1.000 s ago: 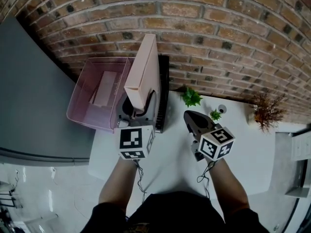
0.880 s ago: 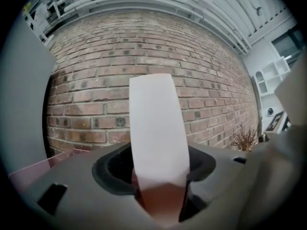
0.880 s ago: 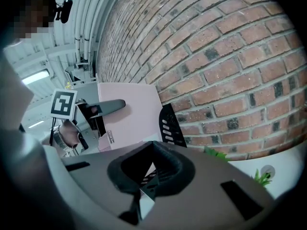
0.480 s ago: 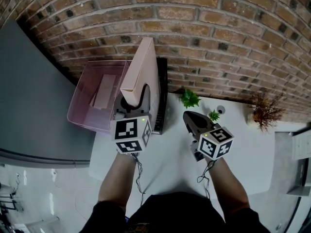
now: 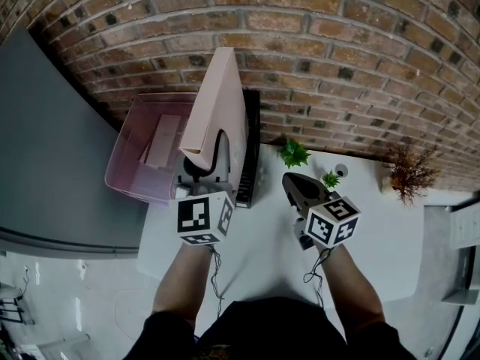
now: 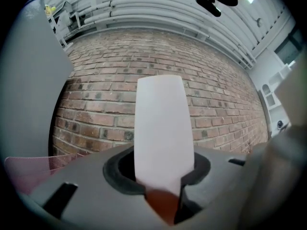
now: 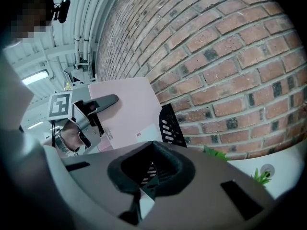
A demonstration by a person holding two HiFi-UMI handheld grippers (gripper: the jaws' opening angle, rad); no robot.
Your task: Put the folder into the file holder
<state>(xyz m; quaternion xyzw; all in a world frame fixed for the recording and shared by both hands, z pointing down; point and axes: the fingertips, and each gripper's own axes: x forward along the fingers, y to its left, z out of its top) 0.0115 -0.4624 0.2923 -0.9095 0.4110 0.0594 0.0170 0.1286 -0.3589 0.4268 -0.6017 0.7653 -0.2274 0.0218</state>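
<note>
A: Left gripper?

B: Clamped on the near edge of the pink folder. The jaws have just been closing and the folder sits between them.

A: Where's the folder?

B: Up in the air, standing on edge and leaning a bit left. It's just left of the black file holder, not in it yet. Can't tell if the two touch.

A: Why hold it like that?

B: Probably so it goes in edge-on. The holder is narrow and runs near to far along the brick wall, so the folder has to stay upright and line up with it. Gripping the near end leaves the far end free to lead in.

A: Right gripper?

B: Clenched with nothing in it, hanging over the white table to the right of the holder. It looks parked out of the way.

A: Anything else around?

B: A pink see-through bin sits left of the folder with something pale lying in it. A small green plant is just right of the holder, another tiny one is near it, and a dried plant stands far right.

A: Obstacles?

B: The bin is close on the left, so there's little room to swing that way. The plants are clear of the path, I'd say.
</note>
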